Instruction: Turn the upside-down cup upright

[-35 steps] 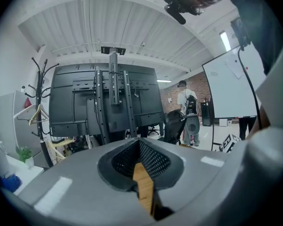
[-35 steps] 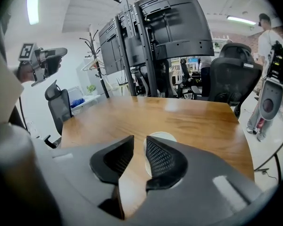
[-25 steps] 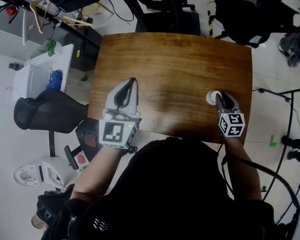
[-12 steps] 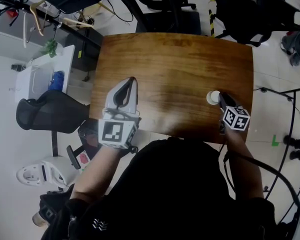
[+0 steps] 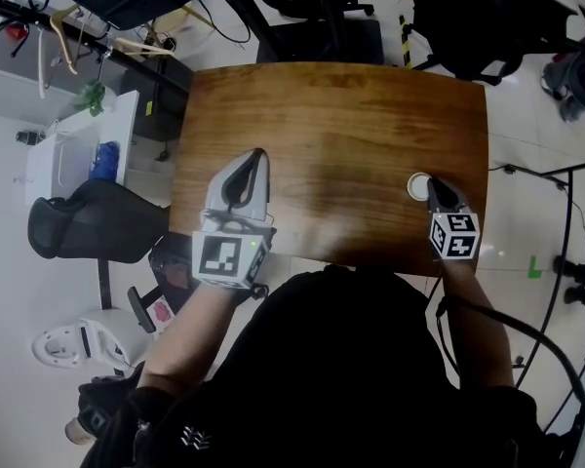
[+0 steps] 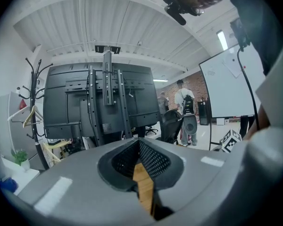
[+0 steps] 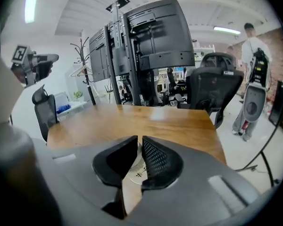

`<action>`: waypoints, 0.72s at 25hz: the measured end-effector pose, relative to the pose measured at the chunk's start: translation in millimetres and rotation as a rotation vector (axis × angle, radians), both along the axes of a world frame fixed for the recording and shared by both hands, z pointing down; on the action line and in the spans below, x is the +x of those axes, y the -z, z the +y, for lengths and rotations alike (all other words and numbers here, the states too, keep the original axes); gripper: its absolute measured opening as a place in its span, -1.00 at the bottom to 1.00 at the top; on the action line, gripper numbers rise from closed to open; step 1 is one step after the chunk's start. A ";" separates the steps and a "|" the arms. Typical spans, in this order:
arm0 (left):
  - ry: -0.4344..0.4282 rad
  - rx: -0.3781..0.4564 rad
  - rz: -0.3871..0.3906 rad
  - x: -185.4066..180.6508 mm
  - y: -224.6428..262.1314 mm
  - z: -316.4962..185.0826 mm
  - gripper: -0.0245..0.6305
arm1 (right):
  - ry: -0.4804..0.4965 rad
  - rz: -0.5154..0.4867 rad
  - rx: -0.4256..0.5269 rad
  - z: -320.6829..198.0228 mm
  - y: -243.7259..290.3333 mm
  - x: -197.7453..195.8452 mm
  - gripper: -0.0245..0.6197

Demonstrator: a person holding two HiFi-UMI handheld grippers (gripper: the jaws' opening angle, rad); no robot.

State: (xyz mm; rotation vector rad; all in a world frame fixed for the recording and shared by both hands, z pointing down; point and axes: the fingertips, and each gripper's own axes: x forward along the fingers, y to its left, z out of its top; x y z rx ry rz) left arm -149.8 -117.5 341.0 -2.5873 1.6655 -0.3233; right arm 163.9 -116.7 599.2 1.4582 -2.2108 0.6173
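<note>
White cup [image 5: 418,185] on the table [image 5: 341,115] sits pinched in the right gripper [image 5: 434,192], its jaws closing; the left gripper [image 5: 256,158] is pressed together, empty.

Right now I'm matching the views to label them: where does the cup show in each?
Head view: cup at the table's right, before the right claw.
Left gripper view: not in it.
Right gripper view: low centre, between that claw's closing jaws.
Shared landmark: the wooden table.

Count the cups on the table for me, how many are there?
1. The cup sits near the right edge of the wooden table, with its edge between the closing jaws of the right gripper. No other cup shows.
</note>
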 end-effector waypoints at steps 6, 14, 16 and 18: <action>-0.002 0.008 0.011 -1.6 3.5 1.6 -0.93 | 0.013 0.283 0.014 9.0 -2.1 16.2 -0.82; 0.019 0.005 0.002 -21.0 4.5 6.3 -0.93 | 0.115 0.235 0.023 18.8 -7.8 -48.1 -0.80; 0.014 0.008 -0.012 -22.8 3.4 8.3 -0.93 | 0.156 0.254 0.025 20.4 -15.6 -63.8 -0.80; 0.014 0.009 -0.026 -27.1 3.0 9.3 -0.93 | 0.200 0.286 0.019 22.8 -26.4 -78.5 -0.80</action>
